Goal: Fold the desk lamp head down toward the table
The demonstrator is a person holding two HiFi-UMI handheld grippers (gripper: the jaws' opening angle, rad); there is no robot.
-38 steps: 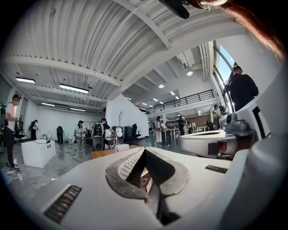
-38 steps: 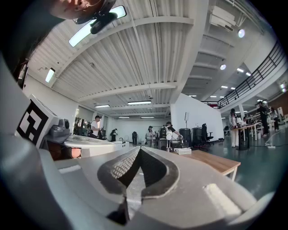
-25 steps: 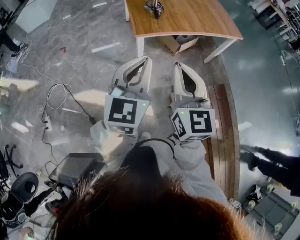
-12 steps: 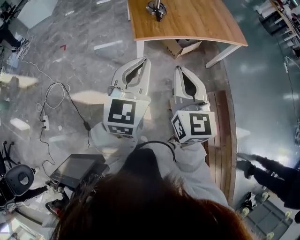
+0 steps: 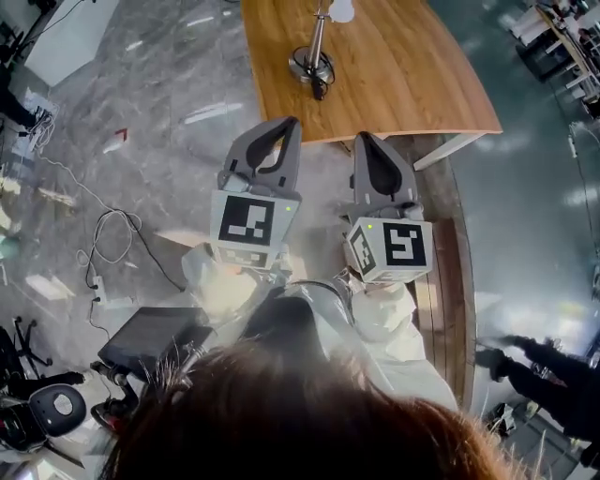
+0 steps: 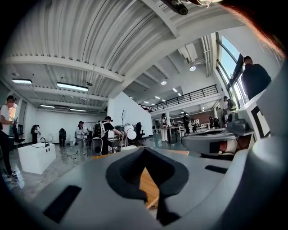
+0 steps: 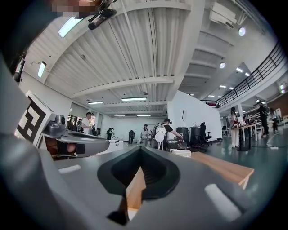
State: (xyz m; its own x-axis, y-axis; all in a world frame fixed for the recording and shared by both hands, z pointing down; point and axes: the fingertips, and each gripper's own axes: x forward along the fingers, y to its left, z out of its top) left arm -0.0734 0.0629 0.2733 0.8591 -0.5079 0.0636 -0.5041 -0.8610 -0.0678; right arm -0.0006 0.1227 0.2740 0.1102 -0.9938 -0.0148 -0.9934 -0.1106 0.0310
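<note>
1. the left gripper and right gripper are held side by side, level, in front of the person's chest. both point at the near edge of the table.
2. left gripper: in its own view the jaws are pressed together, with nothing between them.
3. right gripper: the jaws are likewise closed and empty.
4. pale sleeves run back from both marker cubes to the person's body.
5. the lamp stands on the far part of the table, stem up, with its white head at the top edge of the head view. it is well apart from both grippers.
6. both gripper views show the lamp head ahead, above the jaws.
7. the table is bare light wood apart from the lamp.
8. the floor is grey and glossy. cables lie at the left and a wooden strip at the right.
9. the room is a large white hall with a ribbed ceiling. several people stand in the background.
</note>
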